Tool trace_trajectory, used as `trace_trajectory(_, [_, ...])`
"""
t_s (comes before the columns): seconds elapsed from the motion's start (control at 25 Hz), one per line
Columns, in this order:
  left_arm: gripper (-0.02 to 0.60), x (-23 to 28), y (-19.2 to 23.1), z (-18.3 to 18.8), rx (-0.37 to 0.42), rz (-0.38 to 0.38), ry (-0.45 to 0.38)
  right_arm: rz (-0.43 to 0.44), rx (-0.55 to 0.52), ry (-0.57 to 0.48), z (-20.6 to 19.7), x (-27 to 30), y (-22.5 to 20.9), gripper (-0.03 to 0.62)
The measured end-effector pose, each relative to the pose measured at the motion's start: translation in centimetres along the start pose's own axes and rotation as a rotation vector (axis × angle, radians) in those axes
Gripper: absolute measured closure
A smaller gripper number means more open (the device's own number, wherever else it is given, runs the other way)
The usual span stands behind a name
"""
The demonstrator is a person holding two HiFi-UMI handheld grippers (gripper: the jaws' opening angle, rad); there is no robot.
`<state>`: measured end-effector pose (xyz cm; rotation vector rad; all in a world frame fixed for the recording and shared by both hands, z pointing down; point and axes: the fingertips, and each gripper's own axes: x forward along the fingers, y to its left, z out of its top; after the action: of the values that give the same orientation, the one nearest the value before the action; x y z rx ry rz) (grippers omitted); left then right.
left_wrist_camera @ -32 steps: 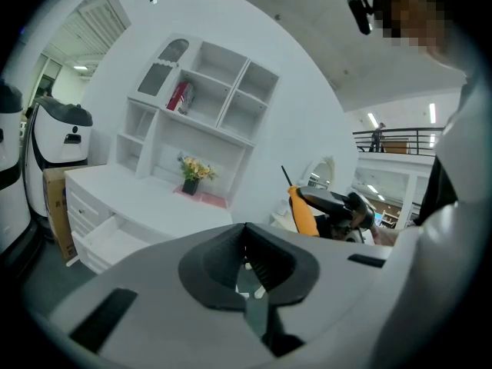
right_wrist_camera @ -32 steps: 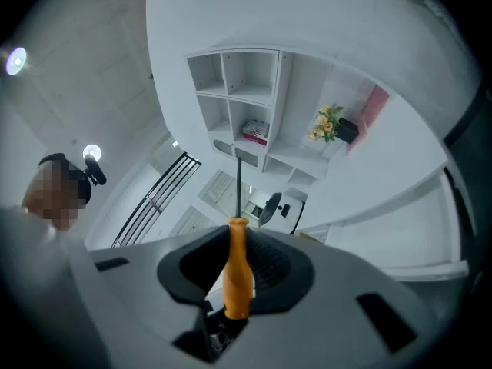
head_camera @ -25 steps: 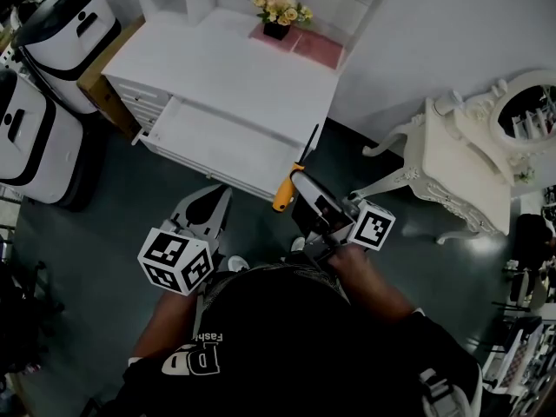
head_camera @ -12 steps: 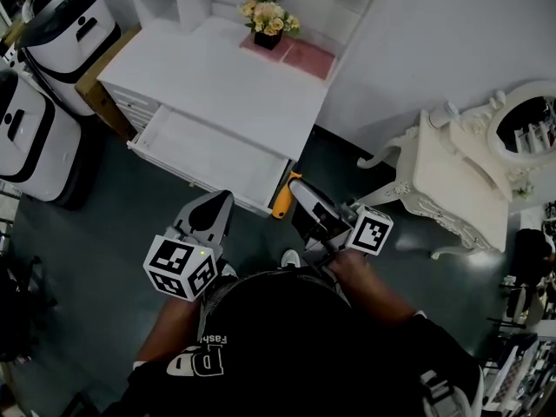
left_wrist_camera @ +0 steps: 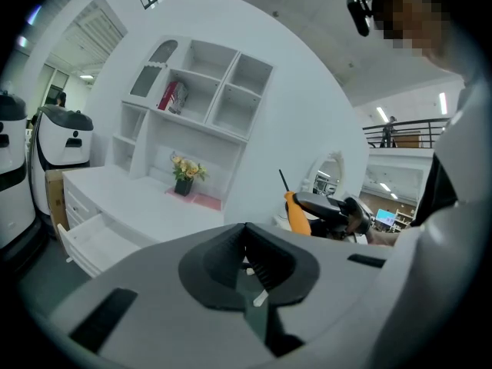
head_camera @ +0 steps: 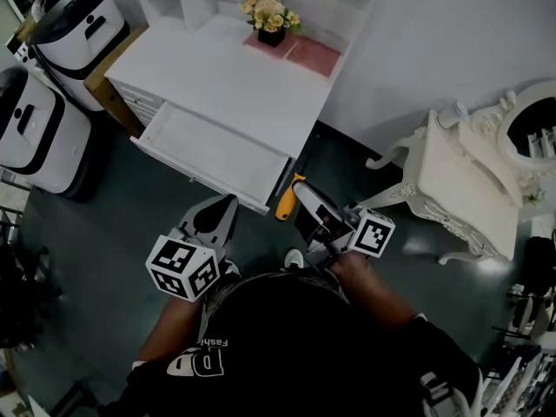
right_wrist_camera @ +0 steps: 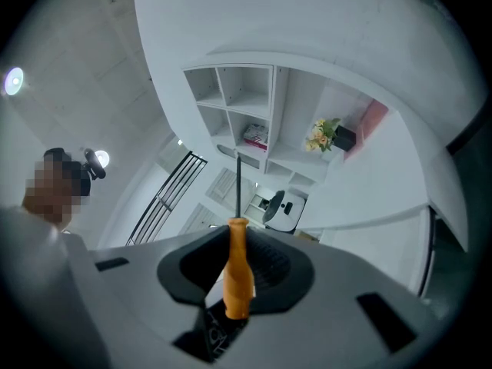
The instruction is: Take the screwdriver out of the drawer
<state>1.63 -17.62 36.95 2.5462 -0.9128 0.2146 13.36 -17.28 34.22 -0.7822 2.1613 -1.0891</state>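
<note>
The right tongs (head_camera: 301, 195) grip the orange handle of the screwdriver (head_camera: 286, 203), its shaft pointing far, just off the near right corner of the open drawer (head_camera: 208, 150), while the left tongs (head_camera: 211, 218) are closed and empty.

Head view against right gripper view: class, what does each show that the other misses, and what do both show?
Only the head view shows the left gripper, the inside of the open drawer and the ornate white side table. Only the right gripper view shows the jaws of the right gripper closed on the orange handle, and a red item in a shelf compartment. Both show the screwdriver, out of the drawer, the white desk and the potted flowers.
</note>
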Motion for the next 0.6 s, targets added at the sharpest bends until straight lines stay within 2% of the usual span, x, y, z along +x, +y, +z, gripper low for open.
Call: trace_trajectory(0.6, [0.568,0.9,-1.7,-0.7,0.035,0.008,0.026,-0.007,0.016,-0.014,0.3,-1.5,-0.5,0.516])
